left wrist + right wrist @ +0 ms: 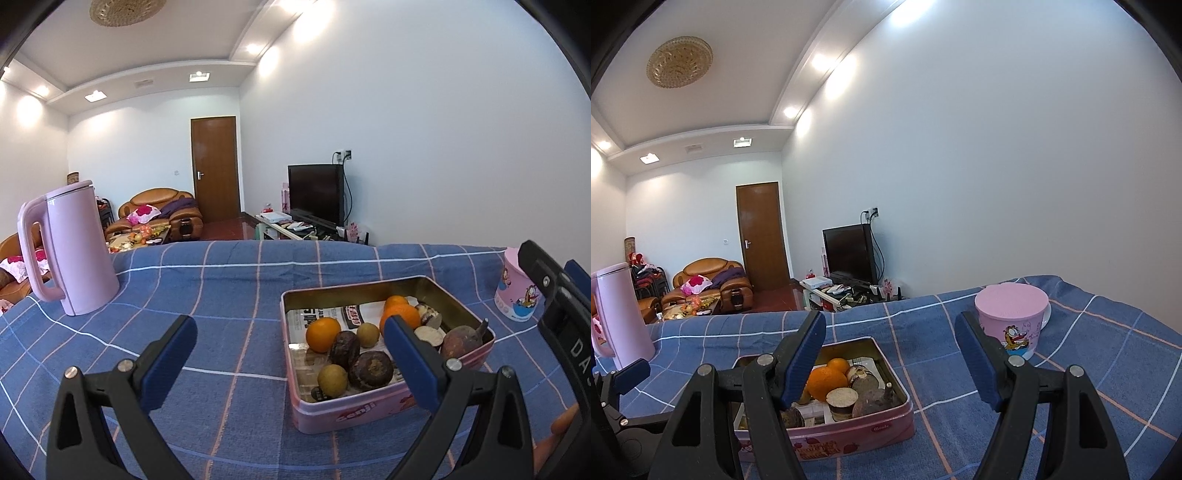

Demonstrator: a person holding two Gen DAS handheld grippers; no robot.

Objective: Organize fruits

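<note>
A pink tin box (354,413) stands on the blue checked tablecloth and also shows in the right wrist view (849,439). It holds oranges (323,334), dark brown round fruits (371,369), small yellow-green fruits (332,380) and a purple-brown root (461,341). My left gripper (291,332) is open and empty, low over the cloth, its right finger in front of the tin. My right gripper (890,334) is open and empty, just above the tin's right side; its left finger hides part of the fruit. An orange (827,382) shows beside that finger.
A pink electric kettle (74,251) stands at the back left of the table. A pink lidded cartoon cup (1012,317) on a white saucer stands at the back right, also seen in the left wrist view (517,291). The table's far edge is just behind them.
</note>
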